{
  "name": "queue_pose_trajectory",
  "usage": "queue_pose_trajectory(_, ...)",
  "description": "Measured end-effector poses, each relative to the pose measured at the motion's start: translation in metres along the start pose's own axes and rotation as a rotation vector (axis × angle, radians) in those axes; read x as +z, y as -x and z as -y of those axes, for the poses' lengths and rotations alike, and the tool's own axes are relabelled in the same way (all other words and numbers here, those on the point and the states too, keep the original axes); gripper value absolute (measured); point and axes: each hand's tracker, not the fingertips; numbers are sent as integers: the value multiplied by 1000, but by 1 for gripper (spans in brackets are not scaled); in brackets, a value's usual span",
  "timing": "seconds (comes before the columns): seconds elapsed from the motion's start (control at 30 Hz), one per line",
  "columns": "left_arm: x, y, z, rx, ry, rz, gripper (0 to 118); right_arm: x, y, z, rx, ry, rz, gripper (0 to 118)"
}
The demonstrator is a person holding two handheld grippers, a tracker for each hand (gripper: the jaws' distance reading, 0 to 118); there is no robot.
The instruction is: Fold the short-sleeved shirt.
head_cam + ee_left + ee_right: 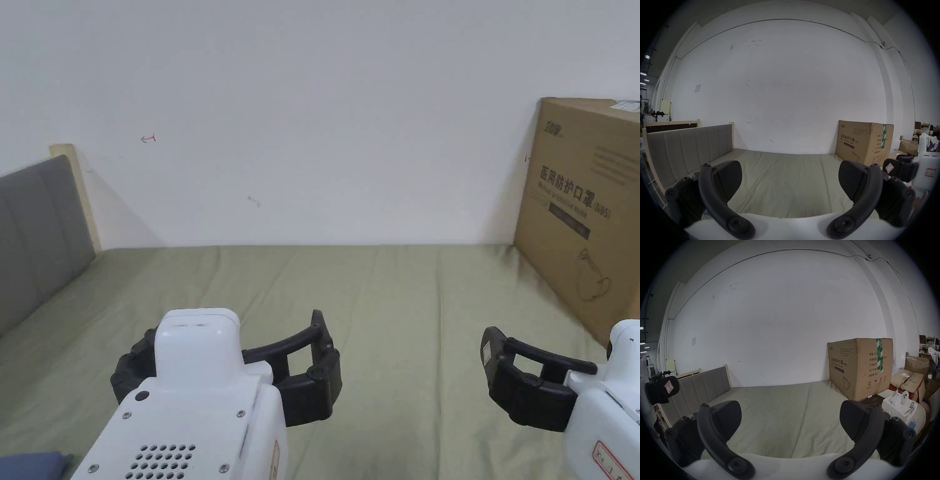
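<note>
Both tongs (790, 180) (790, 420) open, wrinkled olive bedsheet (387, 300), cardboard box (587, 212)

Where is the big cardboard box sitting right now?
The cardboard box stands at the far right of the green bed sheet, against the white wall, beyond the right gripper.

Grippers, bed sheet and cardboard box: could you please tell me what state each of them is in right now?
Left gripper: open, jaws wide apart, holding nothing, above the sheet.
Right gripper: open, jaws wide apart, holding nothing.
Olive-green bed sheet: spread flat with shallow creases.
Large brown cardboard box: closed, taped shut, upright at the bed's right end by the wall.
Grey padded headboard: upright at the bed's left end.
</note>
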Motion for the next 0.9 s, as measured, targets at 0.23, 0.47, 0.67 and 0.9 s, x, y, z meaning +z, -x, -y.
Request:
queue_pose_trajectory(0.23, -1, -1, 1, -11, 22, -18, 118, 3, 2, 0, 23, 10, 4, 118)
queue_pose_trajectory(0.47, -1, -3, 3, -17, 41, -31, 118, 5, 5, -1, 46, 5, 5, 118)
queue_pose_trajectory(0.67, -2, 1, 5, 9, 58, -45, 118, 5, 9, -4, 62, -1, -2, 118)
queue_pose_trajectory(0.9, -3, 4, 9, 15, 65, -82, 118, 7, 11, -3, 67, -2, -11, 118)
